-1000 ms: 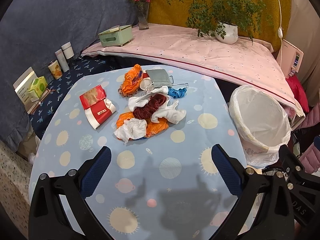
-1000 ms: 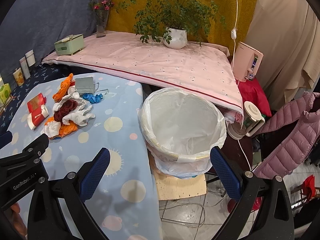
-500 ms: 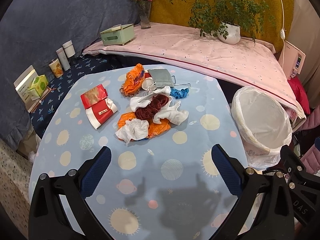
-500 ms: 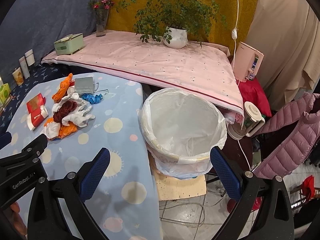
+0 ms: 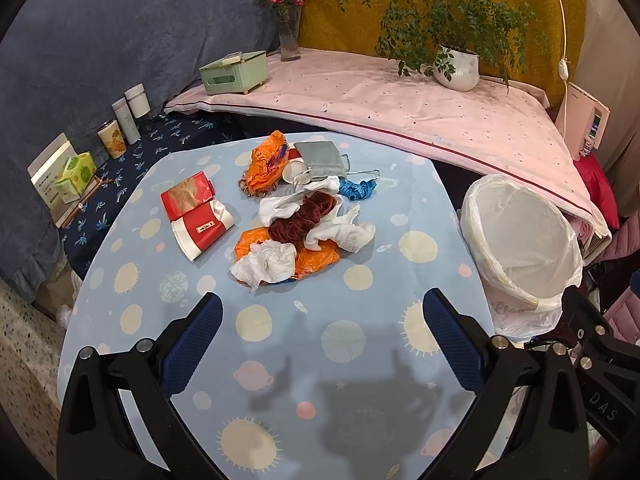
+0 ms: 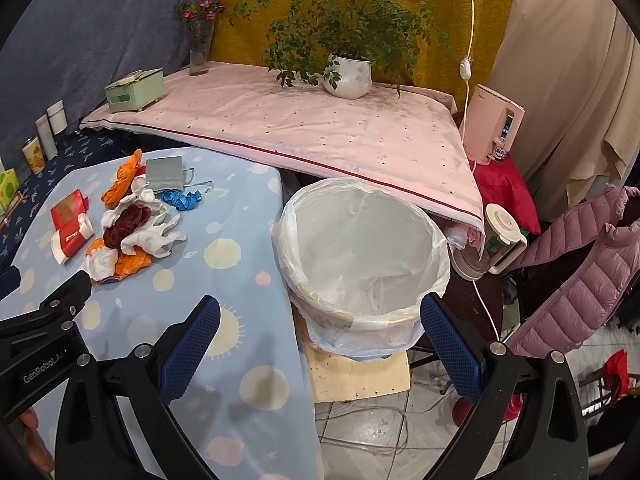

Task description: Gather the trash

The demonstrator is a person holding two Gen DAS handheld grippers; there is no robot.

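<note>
A heap of trash lies mid-table: crumpled white tissue (image 5: 266,266), orange wrappers (image 5: 316,258), a dark red scrunched piece (image 5: 302,216), white gloves (image 5: 344,232), a blue scrap (image 5: 356,189), a grey pouch (image 5: 322,155) and red-and-white packets (image 5: 196,220). The same trash heap (image 6: 132,236) shows at the left of the right wrist view. A white-lined bin (image 6: 360,248) stands off the table's right edge. My left gripper (image 5: 320,332) hovers open over the table's near part, short of the heap. My right gripper (image 6: 316,344) is open just before the bin.
The table (image 5: 360,360) wears a light blue dotted cloth. Behind it a pink-covered ledge (image 5: 400,108) carries a potted plant (image 5: 456,66), a vase (image 5: 289,34) and a green box (image 5: 234,72). Tins and boxes (image 5: 100,140) line the left. A pink jacket (image 6: 580,272) hangs at the right.
Both grippers have shifted only slightly; the heap sits a touch lower in the left wrist view. Both remain open with nothing held.
</note>
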